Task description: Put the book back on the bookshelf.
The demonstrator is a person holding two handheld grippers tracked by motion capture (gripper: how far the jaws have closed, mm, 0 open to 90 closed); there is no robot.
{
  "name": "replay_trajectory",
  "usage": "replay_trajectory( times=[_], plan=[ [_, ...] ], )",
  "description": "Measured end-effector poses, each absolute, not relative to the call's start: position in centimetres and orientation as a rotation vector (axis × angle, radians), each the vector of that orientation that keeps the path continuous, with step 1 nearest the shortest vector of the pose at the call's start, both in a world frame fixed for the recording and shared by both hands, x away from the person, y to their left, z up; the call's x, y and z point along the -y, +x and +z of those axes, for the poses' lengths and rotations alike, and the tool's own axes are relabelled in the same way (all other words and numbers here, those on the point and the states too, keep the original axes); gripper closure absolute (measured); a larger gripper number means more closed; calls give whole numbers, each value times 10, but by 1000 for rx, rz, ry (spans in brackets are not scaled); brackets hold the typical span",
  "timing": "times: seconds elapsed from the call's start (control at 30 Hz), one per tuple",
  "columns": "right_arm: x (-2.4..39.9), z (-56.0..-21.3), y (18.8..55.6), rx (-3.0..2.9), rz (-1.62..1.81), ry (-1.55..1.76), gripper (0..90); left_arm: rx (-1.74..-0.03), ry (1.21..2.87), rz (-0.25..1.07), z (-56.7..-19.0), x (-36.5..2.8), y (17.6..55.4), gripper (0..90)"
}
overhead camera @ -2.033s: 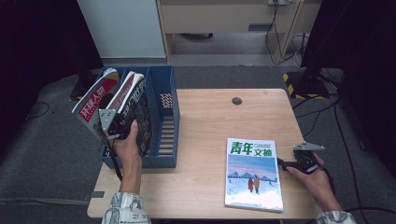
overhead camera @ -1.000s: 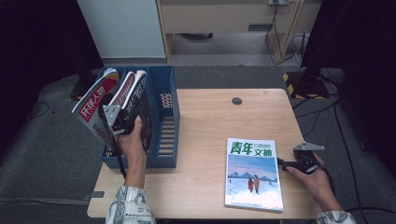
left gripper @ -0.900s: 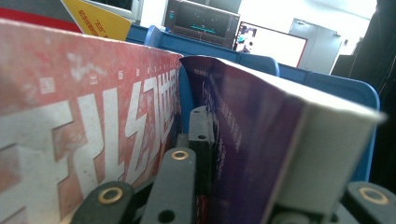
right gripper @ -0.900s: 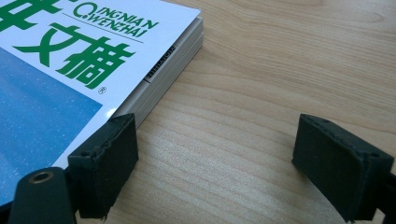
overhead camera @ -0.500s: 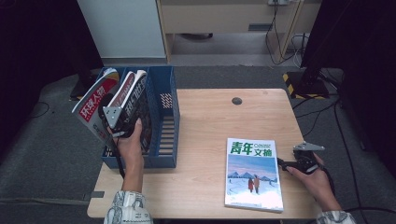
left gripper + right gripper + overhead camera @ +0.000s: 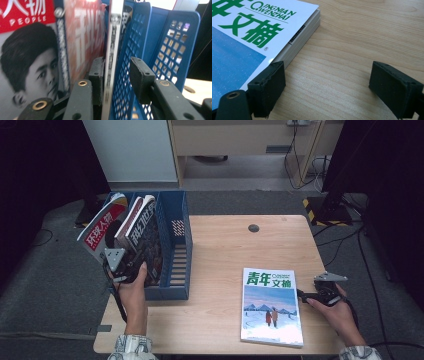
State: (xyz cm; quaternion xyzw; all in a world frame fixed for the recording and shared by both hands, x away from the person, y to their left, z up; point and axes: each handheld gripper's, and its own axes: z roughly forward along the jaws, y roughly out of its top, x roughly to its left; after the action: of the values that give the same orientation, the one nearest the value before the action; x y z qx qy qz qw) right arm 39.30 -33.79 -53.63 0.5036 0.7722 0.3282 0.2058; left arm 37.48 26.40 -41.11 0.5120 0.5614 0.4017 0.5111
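leaning in the blue file rack (image 6: 175, 250) at the bench's left edge, the dark magazine (image 6: 145, 237) stands beside a red-covered one (image 6: 100, 227), upright so it stays filed. the left hand-held gripper (image 6: 125, 270) has just been opening; its jaws straddle the spine without pressing. at right, a green-titled book (image 6: 270, 305) lies flat, the right hand-held gripper (image 6: 312, 295) spread wide, empty, beside its edge, likely next to go.

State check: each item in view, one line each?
Blue plastic file rack: upright at the table's left edge, holding two magazines.
Red-covered magazine: in the rack, leaning left.
Dark-covered magazine: in the rack, between just-opened jaws.
Left gripper: open.
White-and-blue magazine: flat, closed.
Right gripper: open, beside that magazine.
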Motion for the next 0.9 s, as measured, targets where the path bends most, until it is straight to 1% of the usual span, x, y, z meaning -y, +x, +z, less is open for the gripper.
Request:
replay_trajectory(
  times=[0.3,0.43,0.77,0.9],
  plan=[
    [338,-537,393,-2151,916,1396,135,-1361,1278,963,-423,-257,345,619],
    [338,-537,393,-2147,914,1397,131,-1343,1294,948,-423,-248,338,590],
    [338,-537,393,-2138,912,1409,118,-1214,1424,887,-424,-216,346,510],
    [338,-537,393,-2137,913,1413,114,-1184,1444,867,-422,-209,347,484]
  ],
)
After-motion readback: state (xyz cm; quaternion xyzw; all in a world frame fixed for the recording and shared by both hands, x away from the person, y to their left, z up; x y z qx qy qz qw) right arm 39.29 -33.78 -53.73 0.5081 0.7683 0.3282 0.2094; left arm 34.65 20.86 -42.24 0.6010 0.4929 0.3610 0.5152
